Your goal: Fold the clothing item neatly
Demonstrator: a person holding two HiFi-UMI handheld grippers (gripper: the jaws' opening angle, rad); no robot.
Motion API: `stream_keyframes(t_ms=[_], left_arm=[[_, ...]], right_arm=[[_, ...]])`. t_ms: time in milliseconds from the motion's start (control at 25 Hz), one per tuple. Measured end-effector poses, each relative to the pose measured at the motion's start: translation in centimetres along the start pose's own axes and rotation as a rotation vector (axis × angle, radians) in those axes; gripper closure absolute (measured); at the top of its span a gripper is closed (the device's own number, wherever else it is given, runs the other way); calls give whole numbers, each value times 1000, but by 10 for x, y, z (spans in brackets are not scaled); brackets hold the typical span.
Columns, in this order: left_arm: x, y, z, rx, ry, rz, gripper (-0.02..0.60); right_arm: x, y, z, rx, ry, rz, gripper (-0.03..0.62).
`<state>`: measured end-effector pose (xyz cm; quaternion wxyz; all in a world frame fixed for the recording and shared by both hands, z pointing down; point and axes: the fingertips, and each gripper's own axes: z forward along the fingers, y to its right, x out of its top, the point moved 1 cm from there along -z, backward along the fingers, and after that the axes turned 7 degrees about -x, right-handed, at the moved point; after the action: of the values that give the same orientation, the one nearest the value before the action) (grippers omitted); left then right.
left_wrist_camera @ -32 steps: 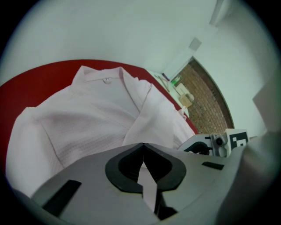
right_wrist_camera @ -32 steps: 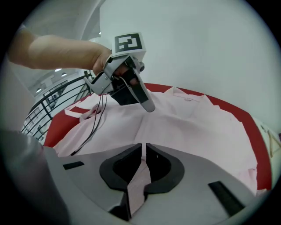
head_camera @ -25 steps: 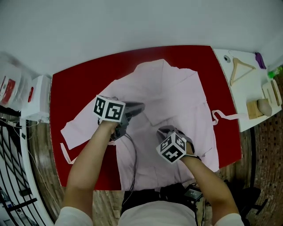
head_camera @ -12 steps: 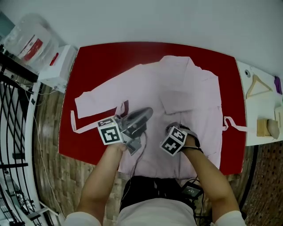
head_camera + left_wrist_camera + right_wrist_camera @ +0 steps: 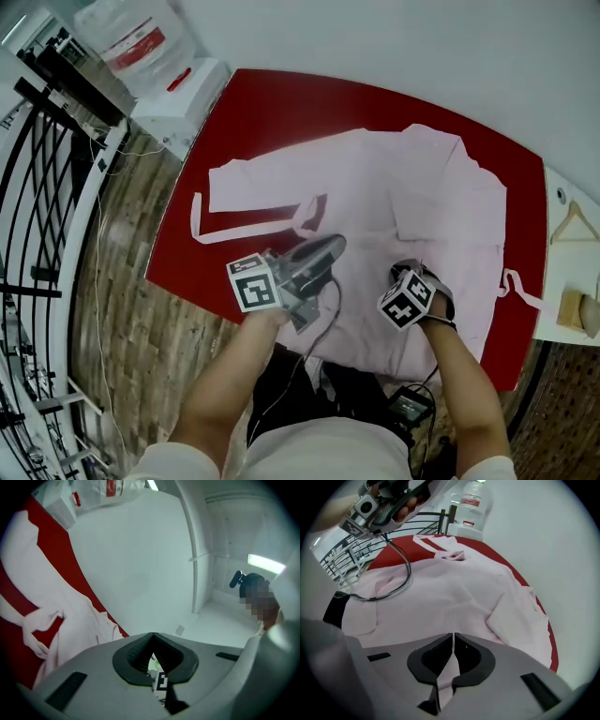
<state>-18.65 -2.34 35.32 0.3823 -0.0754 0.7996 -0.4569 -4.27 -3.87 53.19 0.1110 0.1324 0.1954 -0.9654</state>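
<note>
Red table [image 5: 272,103] | left gripper [image 5: 330,248] jaws together | right gripper [image 5: 453,635] jaws clamp pink garment [image 5: 375,187] (only its own view shows)

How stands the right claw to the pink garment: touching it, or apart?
Touching. The right gripper view shows the right claw shut on a fold of the garment, with pink cloth pinched between its jaws.

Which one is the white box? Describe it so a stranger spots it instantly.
Start at the red table under the pale pink garment. Just off its far left corner in the head view sits the white box. It is opaque and square-edged with a small red mark, unlike the crinkly clear plastic bag beside it.
</note>
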Motion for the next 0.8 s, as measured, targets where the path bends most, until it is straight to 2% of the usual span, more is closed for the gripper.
stream_keyframes(t_ms=[160, 400, 560, 640, 800], left_arm=[[25, -3, -38, 7, 41, 46, 575], [57, -8, -94, -9, 88, 35, 574], [78, -8, -128, -6, 84, 36, 574], [88, -11, -146, 4, 84, 40, 574], [107, -18, -185, 29, 109, 36, 574]], right_arm=[[39, 4, -27, -82, 140, 38, 569], [136, -24, -57, -87, 310, 17, 568], [202, -47, -55, -75, 373, -13, 553], [233, -62, -46, -58, 386, -31, 519], [289, -94, -20, -39, 399, -99, 497]])
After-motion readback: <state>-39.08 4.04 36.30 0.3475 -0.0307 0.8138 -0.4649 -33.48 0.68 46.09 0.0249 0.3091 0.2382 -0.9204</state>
